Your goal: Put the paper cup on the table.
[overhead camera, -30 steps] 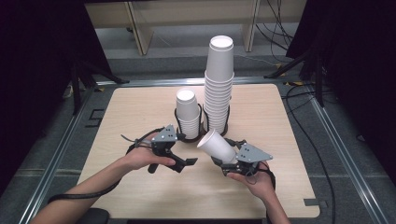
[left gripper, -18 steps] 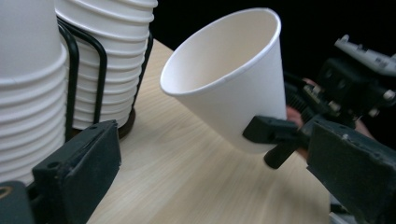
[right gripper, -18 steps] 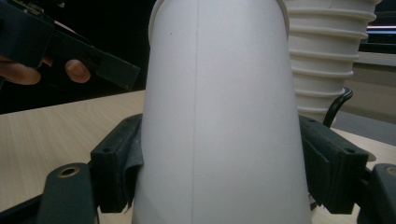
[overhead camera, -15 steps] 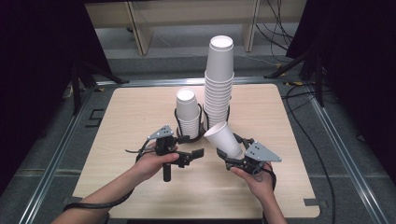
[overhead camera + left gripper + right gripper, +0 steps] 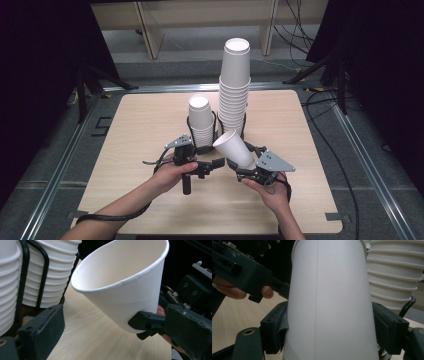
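Since a second ago the left hand-held gripper [image 5: 216,164] has slid in toward the paper cup [image 5: 236,148], and its jaws have just been closing a little, with nothing between them. The cup has tipped from lying low near the counter [image 5: 310,200] to pointing up and left, mouth toward the short stack.

Cup: plain white paper, tapered, rolled rim, a faint side seam showing in the right gripper view [image 5: 329,302]. Empty inside, seen through its open mouth in the left gripper view [image 5: 125,282]. It sits off the counter, in front of the tall stack of cups [image 5: 234,85], tilted, base down-right.

Right hand-held gripper [image 5: 245,169] is clenched on the cup's lower body, one pad pressed on each side. Left hand-held gripper stands released, its jaws apart just left of the cup, not touching it.

Containers: two black wire holders, both behind the held cup. The left holder [image 5: 190,125] carries the short stack of cups [image 5: 201,120], nested, top one mouth up and empty. The tall stack stands to the right of the short one, touching or nearly so, rising well above it; top cup empty as well. Its holder wire [image 5: 243,131] shows at the base. Both stacks sit mid-counter, beyond the cup.
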`<action>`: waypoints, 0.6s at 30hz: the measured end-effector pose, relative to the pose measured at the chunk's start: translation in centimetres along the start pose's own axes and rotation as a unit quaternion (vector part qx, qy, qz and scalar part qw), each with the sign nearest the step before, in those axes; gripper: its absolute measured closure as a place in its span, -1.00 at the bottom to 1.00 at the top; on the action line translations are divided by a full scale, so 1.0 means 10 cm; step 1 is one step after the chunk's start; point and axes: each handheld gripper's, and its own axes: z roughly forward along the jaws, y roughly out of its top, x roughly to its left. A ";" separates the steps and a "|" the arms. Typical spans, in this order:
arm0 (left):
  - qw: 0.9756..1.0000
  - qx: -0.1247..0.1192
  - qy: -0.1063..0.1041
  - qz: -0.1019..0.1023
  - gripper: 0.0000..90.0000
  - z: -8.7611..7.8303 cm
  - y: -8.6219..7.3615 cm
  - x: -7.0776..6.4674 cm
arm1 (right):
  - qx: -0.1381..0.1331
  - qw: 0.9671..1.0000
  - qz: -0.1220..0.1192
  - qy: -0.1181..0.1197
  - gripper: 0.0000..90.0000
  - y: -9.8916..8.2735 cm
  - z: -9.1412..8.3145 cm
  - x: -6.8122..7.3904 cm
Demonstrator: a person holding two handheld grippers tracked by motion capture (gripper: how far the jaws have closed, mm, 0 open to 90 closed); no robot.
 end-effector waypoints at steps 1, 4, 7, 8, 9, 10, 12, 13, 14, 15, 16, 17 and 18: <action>1.000 -0.001 -0.002 0.003 -0.94 0.00 0.01 0.00 | -0.004 1.000 -0.011 0.003 -0.47 0.01 0.01 -0.01; 1.000 -0.005 -0.002 0.000 -0.94 0.01 0.02 0.00 | -0.005 1.000 -0.020 0.005 -0.47 0.03 0.02 -0.02; 1.000 -0.004 -0.001 -0.001 -0.94 0.01 0.03 0.02 | -0.006 1.000 -0.006 0.007 -0.47 0.03 0.02 0.01; 1.000 -0.010 -0.008 -0.006 -0.94 0.02 0.03 0.03 | -0.008 1.000 -0.017 0.006 -0.47 0.02 0.03 0.00; 1.000 -0.009 -0.004 -0.009 -0.94 0.01 0.03 0.03 | -0.007 1.000 -0.009 0.007 -0.47 0.02 0.03 0.01; 1.000 -0.008 -0.003 -0.010 -0.94 0.01 0.03 0.04 | -0.006 1.000 -0.008 0.012 -0.47 0.02 0.04 0.02; 1.000 -0.010 -0.004 -0.011 -0.94 0.01 0.04 0.04 | -0.011 1.000 -0.022 0.004 -0.47 0.01 0.05 0.02; 1.000 -0.012 -0.008 -0.013 -0.95 0.01 0.04 0.05 | -0.010 1.000 -0.010 0.008 -0.47 0.01 0.06 0.04; 1.000 -0.012 -0.008 -0.014 -0.95 0.01 0.04 0.05 | -0.009 1.000 -0.019 0.010 -0.47 0.01 0.06 0.03; 1.000 -0.012 -0.007 -0.015 -0.95 0.01 0.04 0.05 | -0.005 1.000 -0.018 0.012 -0.47 0.02 0.06 0.04; 1.000 -0.011 -0.007 -0.015 -0.95 0.02 0.04 0.05 | -0.005 1.000 -0.015 0.011 -0.47 0.02 0.06 0.05; 1.000 -0.010 -0.006 -0.015 -0.95 0.02 0.04 0.05 | -0.005 1.000 -0.003 0.013 -0.47 0.02 0.06 0.07; 1.000 -0.009 -0.008 -0.015 -0.95 0.03 0.04 0.05 | 0.001 1.000 0.009 0.020 -0.47 0.01 0.06 0.08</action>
